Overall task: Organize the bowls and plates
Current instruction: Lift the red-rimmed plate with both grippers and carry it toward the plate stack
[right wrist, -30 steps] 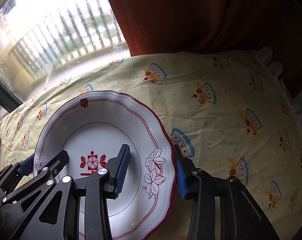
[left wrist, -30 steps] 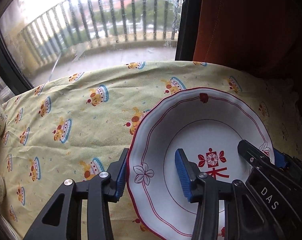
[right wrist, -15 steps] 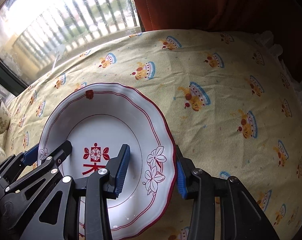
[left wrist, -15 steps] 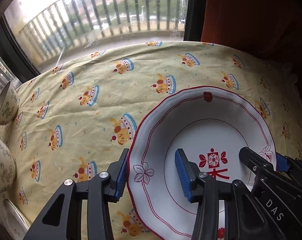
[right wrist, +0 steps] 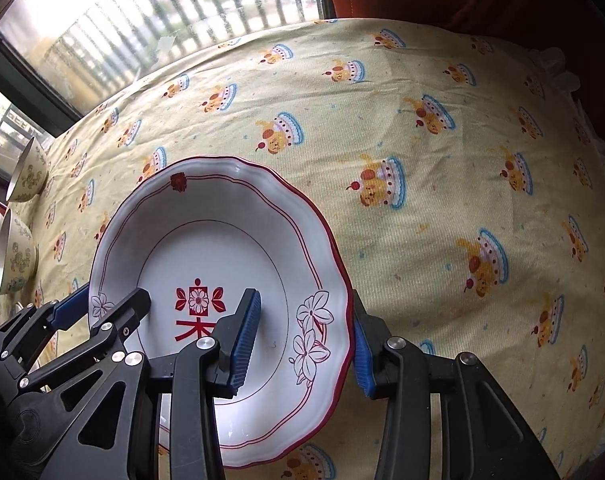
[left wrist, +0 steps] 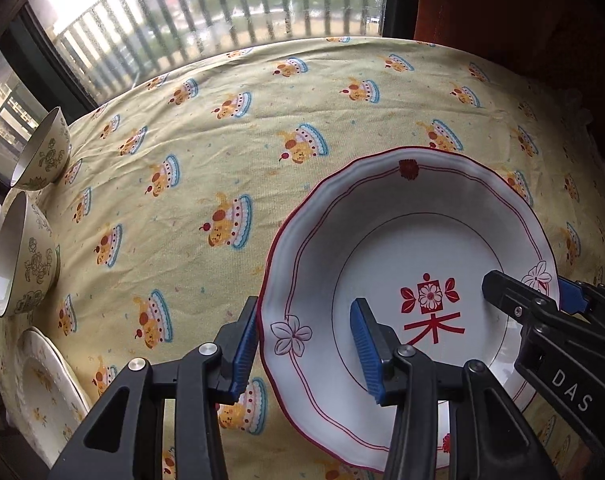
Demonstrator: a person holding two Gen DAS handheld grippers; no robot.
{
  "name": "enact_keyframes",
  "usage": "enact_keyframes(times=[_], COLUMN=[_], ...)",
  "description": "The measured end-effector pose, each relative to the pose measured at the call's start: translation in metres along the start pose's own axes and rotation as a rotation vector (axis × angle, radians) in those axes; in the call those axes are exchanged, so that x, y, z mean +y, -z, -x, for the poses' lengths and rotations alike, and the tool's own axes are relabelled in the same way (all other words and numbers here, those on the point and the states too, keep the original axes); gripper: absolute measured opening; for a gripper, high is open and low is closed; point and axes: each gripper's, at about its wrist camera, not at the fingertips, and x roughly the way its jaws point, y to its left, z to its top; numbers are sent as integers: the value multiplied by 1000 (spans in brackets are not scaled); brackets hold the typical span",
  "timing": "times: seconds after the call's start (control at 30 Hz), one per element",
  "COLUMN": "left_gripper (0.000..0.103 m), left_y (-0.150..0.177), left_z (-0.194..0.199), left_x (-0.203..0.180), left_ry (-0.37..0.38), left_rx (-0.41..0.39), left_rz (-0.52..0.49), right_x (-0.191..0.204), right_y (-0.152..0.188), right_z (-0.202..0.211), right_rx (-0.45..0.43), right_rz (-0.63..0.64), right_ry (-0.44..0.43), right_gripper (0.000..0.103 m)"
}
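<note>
Scalloped glossy white plate [left wrist: 406, 240], red-trimmed, above wrinkled yellow printed tablecloth [left wrist: 222, 128].

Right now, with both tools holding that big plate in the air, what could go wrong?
The plate is pinched only at opposite rims by the left tool and the right tool. If one hand moves faster, the rim might slip out and the plate could fall.

Two bowls and a cream plate sit along the left side of the table. The big plate could bump them when it gets set down there.
</note>
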Motion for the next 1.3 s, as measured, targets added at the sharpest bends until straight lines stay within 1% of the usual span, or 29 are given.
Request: enact_keyframes(times=[0.1,0.17,0.3,0.4,0.5,0.6,0.7,0.83,0.97,1.03,1.17,1.3], left_gripper=[46,45,45,45,44,44,44,44,44,44,44,44], left_y=[4,1,0,-1,-1,1,6,15,25,31,45,59], left_z=[1,0,-1,-1,1,4,12,25,37,42,53,67], left_x=[1,2,5,4,4,7,12,26,42,51,77,105], left_ry=[5,4,19,15,1,20,31,55,72,69,95,100], left_rx=[1,3,-7,-4,-1,-5,-10,-25,-41,-53,-51,-62], left_rz=[-1,6,10,19,26,24,30,66,70,60,86,98], right_x=[2,0,8,10,11,10,19,30,46,56,82,112], right_y=[6,4,-7,-8,-8,-4,-6,-1,9,13,22,34], right_z=[-2,-3,-8,-7,-6,-1,-2,8,23,28,39,54], right_rx=[6,6,-9,-12,-7,-2,0,-4,-26,-31,-40,-61], right_rz=[10,-10,23,38,42,39,37,38,47,51,66,87], right_ry=[10,26,63,98,110,125,135,140,160,167,175,180], right_gripper=[46,46,46,47,47,47,47,47,47,47,47,47])
